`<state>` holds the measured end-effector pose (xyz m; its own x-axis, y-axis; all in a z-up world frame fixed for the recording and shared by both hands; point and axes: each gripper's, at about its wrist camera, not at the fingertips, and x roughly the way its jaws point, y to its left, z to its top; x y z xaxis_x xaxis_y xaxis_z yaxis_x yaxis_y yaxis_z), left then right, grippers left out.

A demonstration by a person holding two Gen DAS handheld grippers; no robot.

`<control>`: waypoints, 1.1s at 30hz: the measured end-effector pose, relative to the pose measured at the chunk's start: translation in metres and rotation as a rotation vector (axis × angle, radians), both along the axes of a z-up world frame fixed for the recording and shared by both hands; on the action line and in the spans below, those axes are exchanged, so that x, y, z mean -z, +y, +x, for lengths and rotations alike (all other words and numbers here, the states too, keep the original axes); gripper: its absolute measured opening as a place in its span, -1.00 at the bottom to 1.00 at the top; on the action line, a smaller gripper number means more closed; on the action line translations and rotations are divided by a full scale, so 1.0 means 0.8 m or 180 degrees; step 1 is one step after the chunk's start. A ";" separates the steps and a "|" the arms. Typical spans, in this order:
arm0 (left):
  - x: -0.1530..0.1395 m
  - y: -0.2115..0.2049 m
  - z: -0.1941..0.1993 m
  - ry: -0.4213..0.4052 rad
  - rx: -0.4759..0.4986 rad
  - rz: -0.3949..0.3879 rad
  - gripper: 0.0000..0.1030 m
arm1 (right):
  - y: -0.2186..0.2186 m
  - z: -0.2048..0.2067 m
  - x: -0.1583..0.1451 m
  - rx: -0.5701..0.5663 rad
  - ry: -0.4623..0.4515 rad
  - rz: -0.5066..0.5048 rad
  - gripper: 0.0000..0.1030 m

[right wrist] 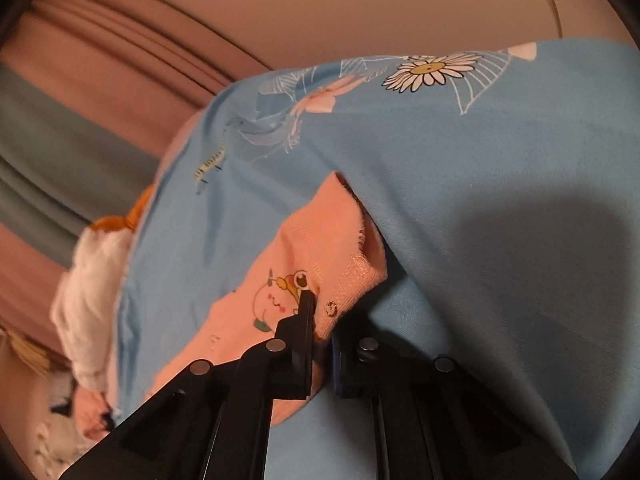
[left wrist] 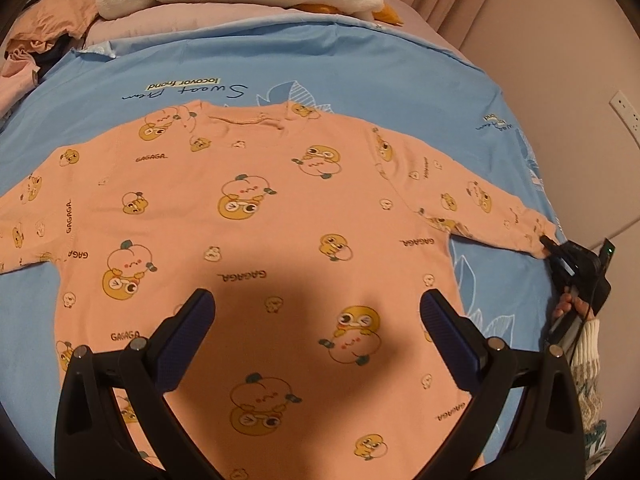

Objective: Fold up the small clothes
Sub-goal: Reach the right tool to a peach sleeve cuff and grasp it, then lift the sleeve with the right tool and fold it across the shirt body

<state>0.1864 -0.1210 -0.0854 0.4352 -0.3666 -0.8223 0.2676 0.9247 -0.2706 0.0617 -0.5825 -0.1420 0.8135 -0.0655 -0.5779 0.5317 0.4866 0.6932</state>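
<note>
Shirt point(left wrist: 256, 216) flat on sheet point(left wrist: 360, 64), sleeves spread sideways. Right gripper point(right wrist: 322, 316) clamped on right cuff point(right wrist: 344, 284). Left gripper point(left wrist: 316, 308) wide open, empty, above hem.

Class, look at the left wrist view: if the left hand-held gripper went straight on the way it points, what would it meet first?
Most likely the pink shirt spread on the blue sheet; the open left hand-held gripper points down at its body, though depth is unclear.
</note>
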 end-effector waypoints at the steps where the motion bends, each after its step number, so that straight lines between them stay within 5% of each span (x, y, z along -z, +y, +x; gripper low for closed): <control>1: 0.001 0.002 0.002 0.0007 -0.0017 -0.0005 0.98 | 0.003 0.000 -0.005 -0.0024 0.0034 -0.0056 -0.86; 11: -0.008 0.046 0.002 0.0005 -0.0209 -0.0148 0.98 | 0.088 0.034 -0.127 -0.0654 -0.0121 -0.0883 -0.86; 20: -0.020 0.136 -0.008 -0.0065 -0.0562 -0.0325 0.98 | 0.298 0.114 -0.227 -0.1698 -0.0154 -0.2169 -0.86; 25: -0.016 0.194 -0.014 -0.0049 -0.0821 -0.0362 0.99 | 0.415 0.161 -0.230 -0.2236 -0.0188 -0.2539 -0.86; 33: -0.001 0.293 -0.027 0.0021 -0.1310 -0.0354 0.99 | 0.616 0.202 -0.155 -0.3028 0.0042 -0.3311 -0.86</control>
<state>0.1652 0.1138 -0.0847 0.5587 -0.2500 -0.7908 -0.1199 0.9191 -0.3753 0.2235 -0.0896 -0.0176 0.7827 0.1026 -0.6139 -0.2820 0.9377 -0.2028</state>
